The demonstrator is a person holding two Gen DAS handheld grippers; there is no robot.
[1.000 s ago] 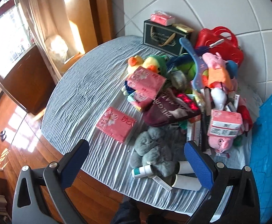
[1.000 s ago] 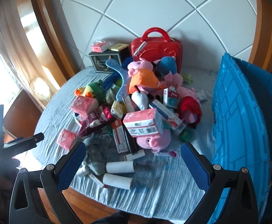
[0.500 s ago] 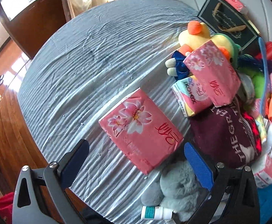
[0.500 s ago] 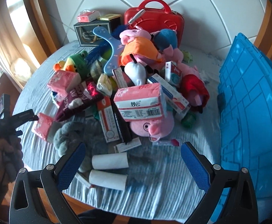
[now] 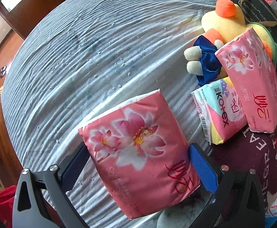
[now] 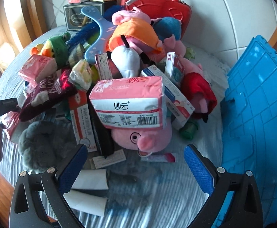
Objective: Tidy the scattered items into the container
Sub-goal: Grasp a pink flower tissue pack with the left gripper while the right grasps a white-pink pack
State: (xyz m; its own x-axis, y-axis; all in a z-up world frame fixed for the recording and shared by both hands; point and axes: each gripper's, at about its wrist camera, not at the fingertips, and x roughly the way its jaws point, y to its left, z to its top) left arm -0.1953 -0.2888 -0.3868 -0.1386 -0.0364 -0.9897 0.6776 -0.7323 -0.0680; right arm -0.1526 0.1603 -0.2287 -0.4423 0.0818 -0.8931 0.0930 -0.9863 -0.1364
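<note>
A pink flowered tissue pack lies on the striped cloth between the two blue pads of my left gripper; the jaws stand wide on either side of it, not pressing it. My right gripper is open and empty over the table's front, facing a heap of toys and packs. On top of the heap is another pink tissue pack resting on a pink pig plush. The blue crate stands at the right.
A second pink pack, a Kotex pack, a yellow duck plush and a maroon sock lie right of my left gripper. Two cardboard rolls and a grey plush lie near the front edge. A red case stands behind.
My left gripper has dropped down and forward until the pink flowered pack sits between its pads. My right gripper has moved closer to the heap.
</note>
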